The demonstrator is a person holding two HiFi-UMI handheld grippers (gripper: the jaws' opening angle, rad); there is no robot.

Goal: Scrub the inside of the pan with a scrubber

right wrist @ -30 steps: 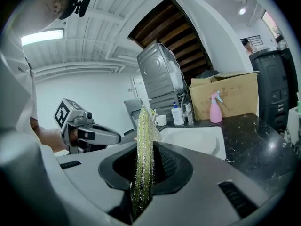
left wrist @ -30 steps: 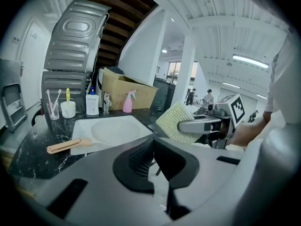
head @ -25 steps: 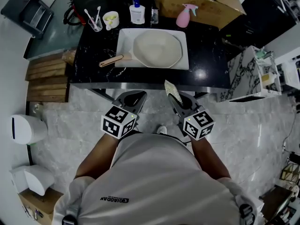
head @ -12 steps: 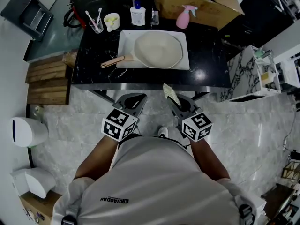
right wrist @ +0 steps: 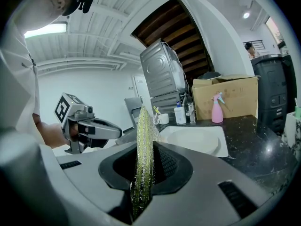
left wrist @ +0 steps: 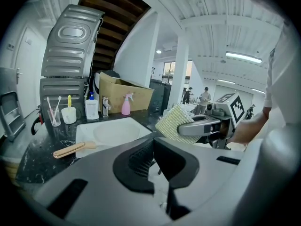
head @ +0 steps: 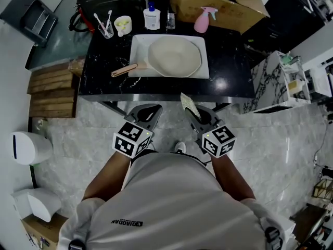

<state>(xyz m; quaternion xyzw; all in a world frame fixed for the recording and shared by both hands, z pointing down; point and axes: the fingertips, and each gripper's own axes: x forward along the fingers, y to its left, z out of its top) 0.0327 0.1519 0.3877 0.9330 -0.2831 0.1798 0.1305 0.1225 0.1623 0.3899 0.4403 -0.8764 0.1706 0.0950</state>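
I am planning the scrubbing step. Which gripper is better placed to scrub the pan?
Right. The right gripper clamps the scrubber; the left gripper is shut and empty. Both are held short of the pan.

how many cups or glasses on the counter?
2. A clear glass with toothbrushes at the counter's back left; a white cup right beside it. More could hide behind the cardboard box.

Head view: even, rather dim indoor light. Soft shadow lies below the black counter (head: 229, 61), with one small glare spot near its right end.

Gripper views: bright white ceilings. A ceiling strip light (left wrist: 242, 57) glows at upper right in the left gripper view, and a second strip light (right wrist: 47, 29) at upper left in the right gripper view.

All views: strong fisheye bending, black vignetted corners, nearest foreground soft.
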